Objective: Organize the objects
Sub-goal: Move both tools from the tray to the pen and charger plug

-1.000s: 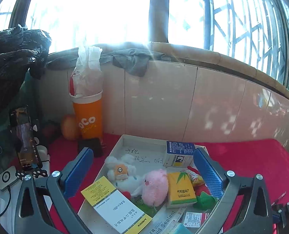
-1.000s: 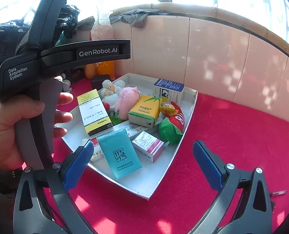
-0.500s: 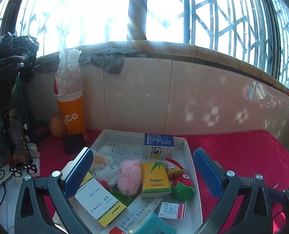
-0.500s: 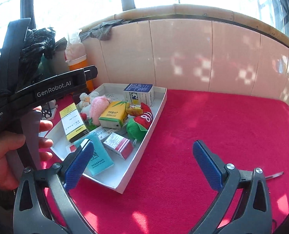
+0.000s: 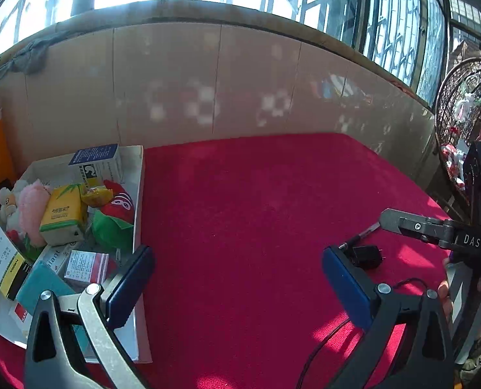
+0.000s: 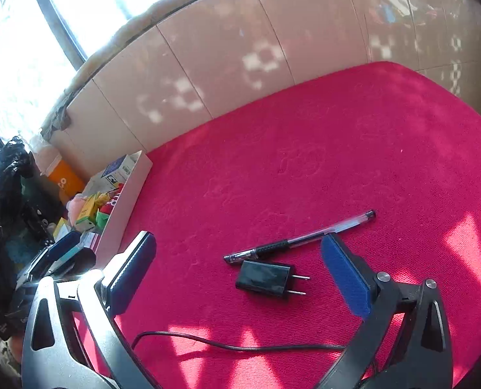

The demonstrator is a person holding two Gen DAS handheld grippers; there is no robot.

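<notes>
Reach step: right gripper (image 6: 237, 275) spread wide, empty, hovering over black charger plug (image 6: 266, 278) on red cloth (image 6: 337, 149), pen (image 6: 300, 236) touching or just beside it, hard to tell. Next: drop, pinch plug, avoid pen and black cable (image 6: 240, 345). Left gripper (image 5: 237, 278) wide, empty. White tray (image 5: 139, 201) far left, crowded

Sunlit window corner with a red-covered surface

A red cloth (image 6: 305, 168) spreads to a low beige tiled wall (image 5: 208, 97) at the far side, dappled with light patches. Barred windows (image 5: 354, 9) rise above it, glaring bright; a wicker chair (image 5: 461, 103) stands far right.
</notes>
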